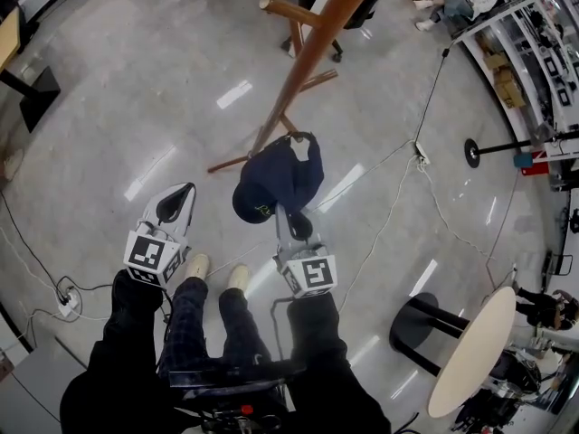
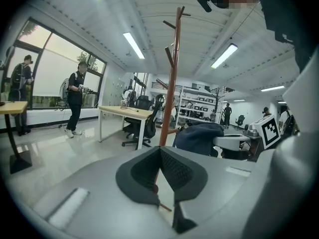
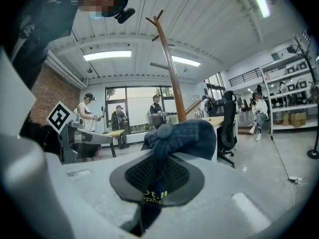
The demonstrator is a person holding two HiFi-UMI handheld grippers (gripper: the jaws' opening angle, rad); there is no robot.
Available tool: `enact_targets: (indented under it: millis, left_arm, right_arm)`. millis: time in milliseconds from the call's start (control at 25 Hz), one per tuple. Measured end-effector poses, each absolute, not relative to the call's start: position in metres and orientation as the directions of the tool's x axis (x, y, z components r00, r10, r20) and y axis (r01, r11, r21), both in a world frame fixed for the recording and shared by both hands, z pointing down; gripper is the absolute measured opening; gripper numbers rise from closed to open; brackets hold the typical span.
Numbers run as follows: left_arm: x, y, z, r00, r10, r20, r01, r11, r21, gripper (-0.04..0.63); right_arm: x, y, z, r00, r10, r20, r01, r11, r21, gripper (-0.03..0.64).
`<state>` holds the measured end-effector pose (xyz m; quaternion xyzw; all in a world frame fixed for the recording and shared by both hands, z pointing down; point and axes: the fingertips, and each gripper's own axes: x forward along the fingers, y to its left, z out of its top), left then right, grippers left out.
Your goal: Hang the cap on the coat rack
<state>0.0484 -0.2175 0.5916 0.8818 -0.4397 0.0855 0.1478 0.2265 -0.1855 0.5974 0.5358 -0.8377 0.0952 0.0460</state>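
Note:
The wooden coat rack (image 1: 308,57) rises straight ahead of me, its feet spread on the floor. A navy cap (image 1: 276,179) hangs in the air just in front of the rack's base, with my right gripper (image 1: 289,217) shut on its brim side. In the right gripper view the cap (image 3: 184,136) bulges out past the pads (image 3: 142,171), and the pole (image 3: 172,78) stands behind it. My left gripper (image 1: 176,202) is off to the left, apart from the cap, shut with nothing in it. The left gripper view shows the pole (image 2: 170,93) ahead and the cap (image 2: 199,138) to the right.
Cables (image 1: 398,197) and a power strip (image 1: 422,155) lie on the glossy floor to the right. A round table (image 1: 470,351) and a black stool (image 1: 421,319) stand at the lower right, with shelving (image 1: 534,25) at the upper right. A desk (image 2: 124,112), office chairs and other people are farther off.

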Motion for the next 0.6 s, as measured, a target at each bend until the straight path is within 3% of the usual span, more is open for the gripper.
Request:
enact_targets:
  millis: [600]
  left_arm:
    - [0.048, -0.221, 0.635, 0.582, -0.743, 0.331, -0.813, -0.544, 0.209, 0.003]
  right_arm:
    - [0.244, -0.196, 0.636, -0.399, -0.894, 0.203, -0.916, 0.380, -0.128, 0.025]
